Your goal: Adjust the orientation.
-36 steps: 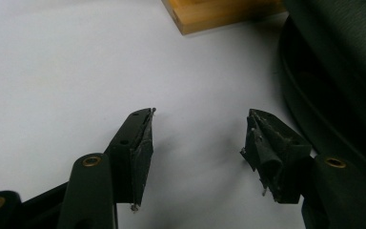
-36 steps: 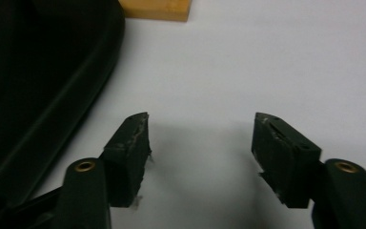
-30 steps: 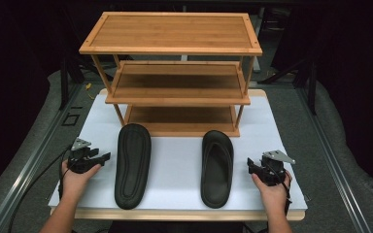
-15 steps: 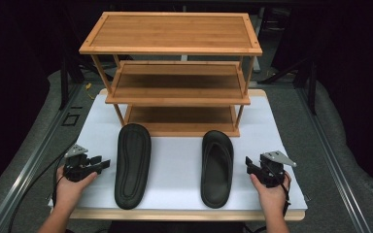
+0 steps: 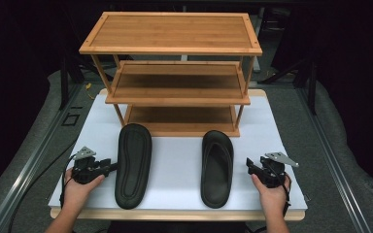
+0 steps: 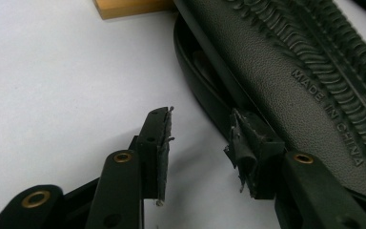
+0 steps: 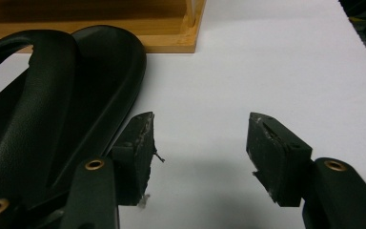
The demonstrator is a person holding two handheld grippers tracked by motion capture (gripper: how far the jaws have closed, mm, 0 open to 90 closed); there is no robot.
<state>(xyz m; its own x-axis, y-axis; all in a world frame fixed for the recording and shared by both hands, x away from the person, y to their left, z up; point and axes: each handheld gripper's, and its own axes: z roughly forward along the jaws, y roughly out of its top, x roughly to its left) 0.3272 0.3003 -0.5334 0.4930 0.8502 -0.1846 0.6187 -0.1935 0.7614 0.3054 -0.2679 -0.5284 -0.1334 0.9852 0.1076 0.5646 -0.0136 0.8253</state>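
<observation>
Two black slippers lie on the white board in front of a bamboo rack. The left slipper [image 5: 133,165] lies sole up; its ribbed tread and "MADE IN CHINA" mark show in the left gripper view [image 6: 295,76]. The right slipper [image 5: 217,167] lies strap up, and its broad strap [image 7: 38,100] shows in the right gripper view. My left gripper [image 5: 110,167] is open, its tips close to the left slipper's edge, with nothing between its jaws [image 6: 200,143]. My right gripper [image 5: 249,165] is open just right of the right slipper, with bare board between its jaws [image 7: 200,143].
The three-tier bamboo rack [image 5: 175,48] stands at the back of the white board [image 5: 272,126], all its shelves bare. Its bottom shelf's front edge [image 7: 167,45] lies just beyond the slippers' toes. Grey floor and metal rails flank the board.
My left gripper has drawn back a little toward the near edge and turned its jaws toward the left slipper. The right gripper has barely moved. Both slippers lie as before.
</observation>
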